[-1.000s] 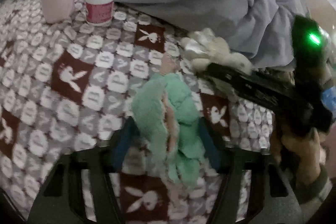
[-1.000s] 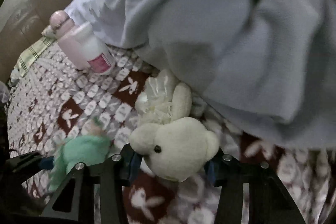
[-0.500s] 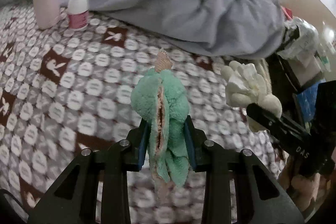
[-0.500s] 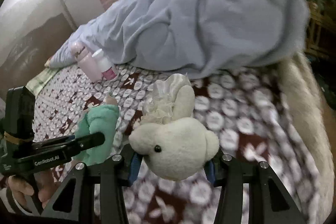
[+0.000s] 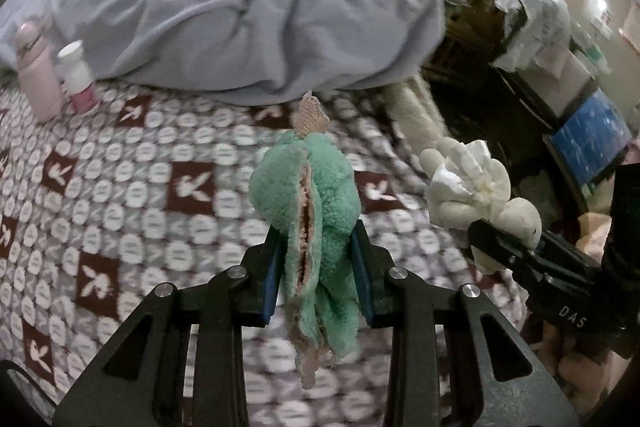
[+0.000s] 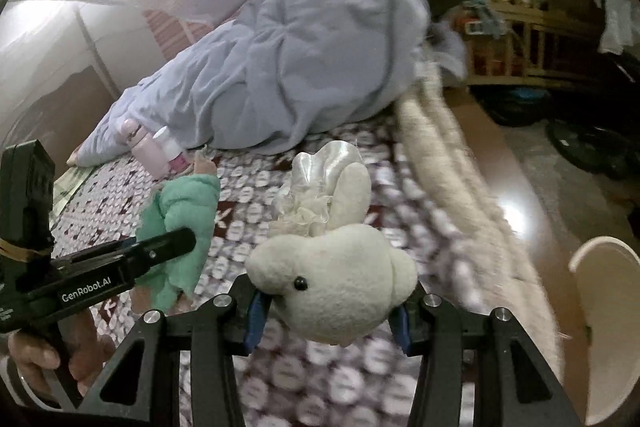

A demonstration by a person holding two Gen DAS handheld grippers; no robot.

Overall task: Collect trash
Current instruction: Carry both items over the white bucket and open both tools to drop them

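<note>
My left gripper [image 5: 316, 267] is shut on a green plush toy [image 5: 310, 203] with pink trim and holds it up above the patterned bedspread [image 5: 132, 195]. My right gripper [image 6: 326, 303] is shut on a cream plush rabbit [image 6: 332, 287] with a satin bow, also lifted off the bed. In the left wrist view the rabbit [image 5: 476, 187] and right gripper show at the right. In the right wrist view the green toy [image 6: 180, 223] and left gripper show at the left.
A pink bottle [image 5: 36, 75] and a white bottle with a pink label [image 5: 78, 77] stand at the bed's far left against a rumpled grey-blue duvet [image 5: 248, 7]. A fuzzy cream blanket edge [image 6: 452, 187] borders the bed. Cluttered shelves [image 6: 508, 11] and floor lie to the right.
Both grippers have lifted their plush toys higher off the bed and pulled back, swinging toward the right; the bottles and duvet look farther away.
</note>
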